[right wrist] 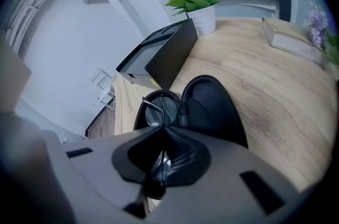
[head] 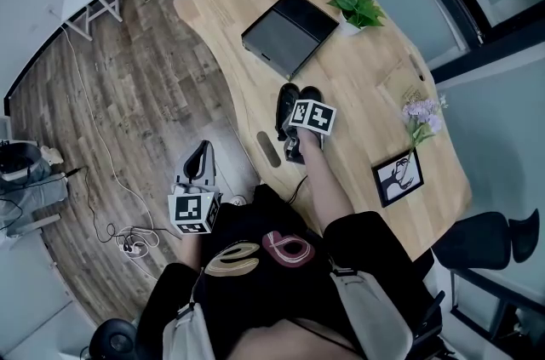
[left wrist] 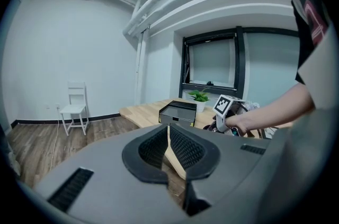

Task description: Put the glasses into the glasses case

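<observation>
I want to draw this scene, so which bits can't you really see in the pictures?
- Head view: the glasses are mostly hidden under the right gripper and its marker cube.
- Right gripper view: the gripper's body covers the near end of the glasses case.
- Head view: the framed picture is too small to make out.

No legible text, marker cube (head: 310, 116) — patterned squares only, shirt print (head: 260, 253) unreadable

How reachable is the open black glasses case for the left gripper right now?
Probably not without moving: the left gripper hangs over the floor, off the wooden table, and the right gripper, shut on thin-framed glasses, crowds the black case.
</observation>
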A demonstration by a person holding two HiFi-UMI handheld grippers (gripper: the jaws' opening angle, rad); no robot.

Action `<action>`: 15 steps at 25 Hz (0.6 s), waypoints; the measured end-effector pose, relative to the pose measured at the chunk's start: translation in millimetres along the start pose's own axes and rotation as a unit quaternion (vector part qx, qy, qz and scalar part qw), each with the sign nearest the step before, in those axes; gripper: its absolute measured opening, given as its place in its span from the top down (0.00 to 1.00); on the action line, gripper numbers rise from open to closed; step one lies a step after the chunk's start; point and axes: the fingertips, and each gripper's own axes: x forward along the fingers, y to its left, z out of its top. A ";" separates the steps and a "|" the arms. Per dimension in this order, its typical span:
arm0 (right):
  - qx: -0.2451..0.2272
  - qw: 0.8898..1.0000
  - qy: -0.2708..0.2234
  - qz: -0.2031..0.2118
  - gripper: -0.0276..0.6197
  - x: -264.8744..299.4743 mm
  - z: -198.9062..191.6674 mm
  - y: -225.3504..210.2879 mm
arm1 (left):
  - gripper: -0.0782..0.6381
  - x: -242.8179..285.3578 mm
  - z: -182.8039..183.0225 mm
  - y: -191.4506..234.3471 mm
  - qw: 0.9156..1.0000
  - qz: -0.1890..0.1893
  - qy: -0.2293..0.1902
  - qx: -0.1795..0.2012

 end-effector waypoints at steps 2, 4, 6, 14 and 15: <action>0.006 1.000 0.005 0.000 0.93 1.6 -1.8 0.4 | 0.85 2.0 2.8 -1.1 1.000 -0.004 -0.003 0.009; 0.010 1.000 0.007 -0.001 0.93 2.8 -2.6 -0.5 | 0.85 3.3 2.0 -2.4 1.000 -0.006 -0.002 0.011; 0.011 1.000 0.007 0.001 0.93 4.1 -2.6 -1.3 | 0.85 4.0 -0.6 -3.2 1.000 -0.006 0.002 0.007; 0.012 1.000 0.007 0.015 0.92 8.1 -1.2 0.4 | 0.85 5.6 -1.3 -4.5 1.000 -0.007 0.003 0.015; 0.009 1.000 0.007 0.015 0.92 8.1 -1.2 1.0 | 0.85 5.4 -1.8 -4.2 1.000 -0.007 0.003 0.014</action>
